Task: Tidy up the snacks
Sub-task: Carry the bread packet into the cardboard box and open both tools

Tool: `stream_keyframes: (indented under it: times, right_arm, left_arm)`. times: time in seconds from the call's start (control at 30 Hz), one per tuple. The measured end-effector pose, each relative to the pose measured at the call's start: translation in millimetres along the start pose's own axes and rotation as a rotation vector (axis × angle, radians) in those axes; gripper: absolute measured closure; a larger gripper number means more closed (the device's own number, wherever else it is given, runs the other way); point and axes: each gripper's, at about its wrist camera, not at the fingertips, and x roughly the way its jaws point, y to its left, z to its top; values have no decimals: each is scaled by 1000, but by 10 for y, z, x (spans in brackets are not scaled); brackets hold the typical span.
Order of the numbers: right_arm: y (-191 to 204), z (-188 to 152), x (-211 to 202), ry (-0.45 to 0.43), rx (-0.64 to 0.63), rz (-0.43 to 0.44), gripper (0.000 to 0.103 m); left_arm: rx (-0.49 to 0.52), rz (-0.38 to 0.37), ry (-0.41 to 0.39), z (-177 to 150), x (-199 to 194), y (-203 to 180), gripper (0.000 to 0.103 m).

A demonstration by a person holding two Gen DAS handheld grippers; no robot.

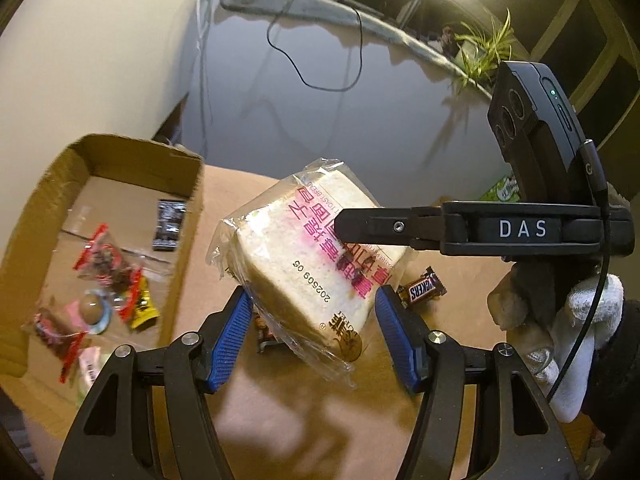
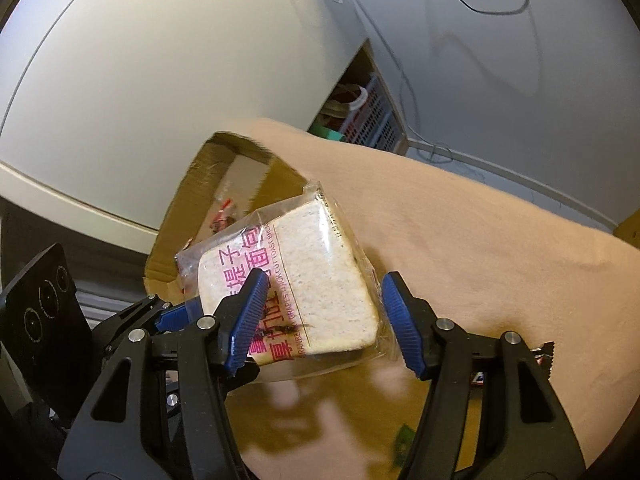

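Clear-wrapped white toast bread sits tilted between the left claw blue pads, above the tan surface, beside the open cardboard box. Right view: the right claw is wide around the bread, grip unclear.

White bread packet with pink lettering; blue ribbed pads; brown cardboard box at nine o'clock.
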Motion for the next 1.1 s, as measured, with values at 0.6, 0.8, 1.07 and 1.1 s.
stream_keyframes:
  times: [0.6,0.8,1.07,1.1]
  right_arm:
    - [1163,216,380,41,-186,57,40]
    - [1426,233,639,82,-237,70,40]
    - [1648,278,897,130,-280,74,40]
    - [1664,287,924,135,-281,72,40]
  left_arm:
    - [-117,109,-127,-245,-686,715,41]
    - [-165,145,-134,-320,-761,928,41]
    - [-200,180,-129,-395,-779,1113,41]
    - [-203,183,-126,-408,-773,1134,41]
